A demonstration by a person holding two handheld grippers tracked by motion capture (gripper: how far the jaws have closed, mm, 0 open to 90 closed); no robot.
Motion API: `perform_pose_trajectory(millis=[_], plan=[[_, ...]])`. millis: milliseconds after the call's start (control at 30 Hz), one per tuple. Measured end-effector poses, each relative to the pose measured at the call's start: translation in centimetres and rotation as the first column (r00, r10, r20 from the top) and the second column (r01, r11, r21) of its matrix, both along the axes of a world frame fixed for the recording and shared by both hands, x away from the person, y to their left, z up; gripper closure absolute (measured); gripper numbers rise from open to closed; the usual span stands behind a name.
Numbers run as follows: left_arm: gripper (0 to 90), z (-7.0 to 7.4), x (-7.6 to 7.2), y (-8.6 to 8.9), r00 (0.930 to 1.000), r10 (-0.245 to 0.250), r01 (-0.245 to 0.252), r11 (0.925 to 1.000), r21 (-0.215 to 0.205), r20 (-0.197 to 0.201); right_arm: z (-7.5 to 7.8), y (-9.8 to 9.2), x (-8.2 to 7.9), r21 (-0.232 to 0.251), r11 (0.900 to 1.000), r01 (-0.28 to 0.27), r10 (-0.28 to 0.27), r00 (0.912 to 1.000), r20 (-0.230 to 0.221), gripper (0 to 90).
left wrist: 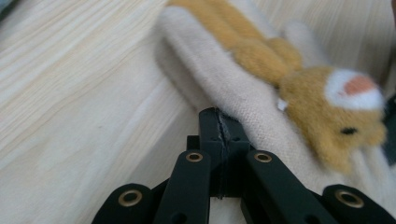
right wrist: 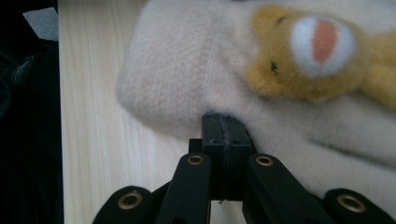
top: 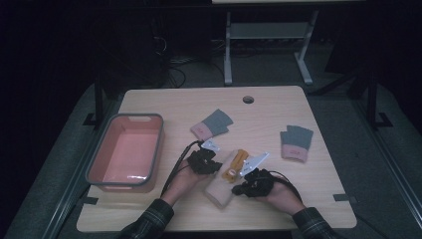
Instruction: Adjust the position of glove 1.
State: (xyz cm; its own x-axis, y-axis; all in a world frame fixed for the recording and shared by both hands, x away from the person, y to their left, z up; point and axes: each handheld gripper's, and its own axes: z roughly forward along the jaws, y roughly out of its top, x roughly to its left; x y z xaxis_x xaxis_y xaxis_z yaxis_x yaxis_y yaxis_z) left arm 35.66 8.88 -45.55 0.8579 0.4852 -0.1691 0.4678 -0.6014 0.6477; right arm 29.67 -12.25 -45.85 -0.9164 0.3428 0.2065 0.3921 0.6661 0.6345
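I have both the left gripper (left wrist: 219,122) and right gripper (right wrist: 223,125) pinched on one fuzzy cream glove (top: 221,186) (plush bear sewn on), two grey-pink gloves (top: 212,124) apart.

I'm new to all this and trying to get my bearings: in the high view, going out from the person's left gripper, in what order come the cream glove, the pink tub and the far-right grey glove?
From the left gripper:
1. Cream glove, touching it, at the middle.
2. Pink tub, at the left.
3. Grey glove, at the far right.
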Motion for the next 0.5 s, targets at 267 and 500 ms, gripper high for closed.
perform_pose_trajectory(millis=[267, 500], plan=[[89.4, 0.3, 0.2, 0.7, 0.9999, 0.013, -0.013, 0.9997, -0.022, -0.008, -0.2, 3.1, -0.1, 0.011, 0.998, -0.068, 0.067, 0.9967, 0.045, 90.0], [86.2, 0.5, 0.2, 1.3, 0.9999, 0.017, -0.017, 0.9998, -0.009, 0.001, 0.1, 3.4, -0.3, 0.015, 0.998, -0.060, 0.060, 0.9970, 0.049, 90.0]])
